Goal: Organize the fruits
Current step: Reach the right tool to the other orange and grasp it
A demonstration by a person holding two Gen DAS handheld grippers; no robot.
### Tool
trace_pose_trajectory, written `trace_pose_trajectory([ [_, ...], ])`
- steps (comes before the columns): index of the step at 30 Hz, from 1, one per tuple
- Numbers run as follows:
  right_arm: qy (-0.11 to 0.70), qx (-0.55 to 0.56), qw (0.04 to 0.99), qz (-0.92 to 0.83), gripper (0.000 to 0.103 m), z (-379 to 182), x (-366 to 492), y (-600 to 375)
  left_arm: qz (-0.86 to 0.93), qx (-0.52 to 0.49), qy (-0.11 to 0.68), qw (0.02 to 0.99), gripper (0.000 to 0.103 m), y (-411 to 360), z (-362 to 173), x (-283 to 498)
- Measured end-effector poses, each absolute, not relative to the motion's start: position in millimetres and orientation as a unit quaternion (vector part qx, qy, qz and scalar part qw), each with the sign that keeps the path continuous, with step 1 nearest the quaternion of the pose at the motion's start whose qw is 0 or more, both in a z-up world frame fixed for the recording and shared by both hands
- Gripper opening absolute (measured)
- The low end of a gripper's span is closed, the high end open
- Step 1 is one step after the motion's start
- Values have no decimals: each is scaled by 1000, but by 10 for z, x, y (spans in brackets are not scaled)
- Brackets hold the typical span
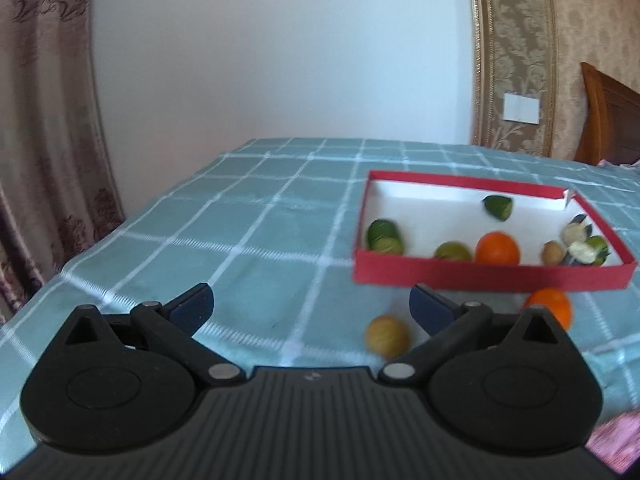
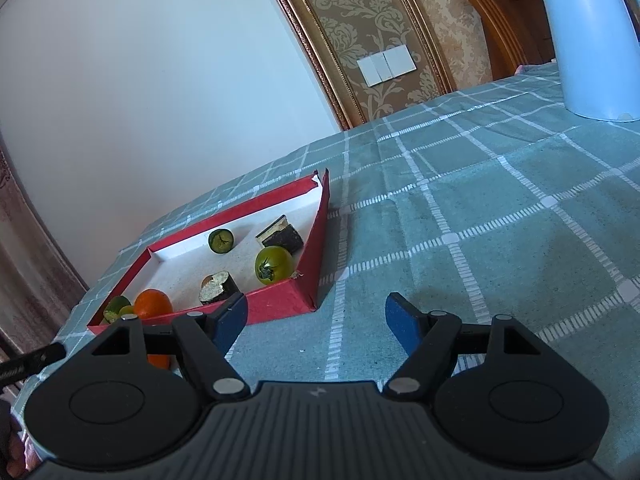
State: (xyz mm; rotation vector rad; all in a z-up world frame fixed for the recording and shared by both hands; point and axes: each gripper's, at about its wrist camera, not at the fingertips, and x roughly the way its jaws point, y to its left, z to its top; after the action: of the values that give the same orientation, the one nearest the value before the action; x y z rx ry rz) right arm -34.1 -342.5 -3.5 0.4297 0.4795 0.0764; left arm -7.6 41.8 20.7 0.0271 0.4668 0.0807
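Observation:
A red box [image 1: 492, 278] with a white floor lies on the checked cloth, to the right in the left wrist view. Inside it are an orange [image 1: 497, 247], green cut pieces [image 1: 384, 236], a green half [image 1: 498, 207] and some dark-skinned chunks [image 1: 584, 246]. A tan round fruit [image 1: 386, 336] and a second orange [image 1: 550, 306] rest on the cloth before the box. My left gripper [image 1: 311, 296] is open wide over bare cloth, left of the tan fruit. My right gripper [image 2: 316, 300] is open and holds nothing, beside the box's [image 2: 280, 300] near corner, where a green tomato [image 2: 273, 264] lies.
A white kettle [image 2: 580, 40] stands at the far right of the table. The table's left edge [image 1: 80, 256] drops off beside a patterned curtain [image 1: 36, 120]. A wooden headboard [image 1: 612, 120] stands beyond the far right side.

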Motion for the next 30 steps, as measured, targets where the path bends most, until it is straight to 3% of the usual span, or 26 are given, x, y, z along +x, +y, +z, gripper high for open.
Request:
trace_pose_trajectory([
  [11,239,153,958,33,76,27,-336,-3261,34,29,241,970,103,513,15,-236],
  [30,259,-13,951,169,76,195,-188,-1921,13,-10,299,954,103,620,-106,-137],
])
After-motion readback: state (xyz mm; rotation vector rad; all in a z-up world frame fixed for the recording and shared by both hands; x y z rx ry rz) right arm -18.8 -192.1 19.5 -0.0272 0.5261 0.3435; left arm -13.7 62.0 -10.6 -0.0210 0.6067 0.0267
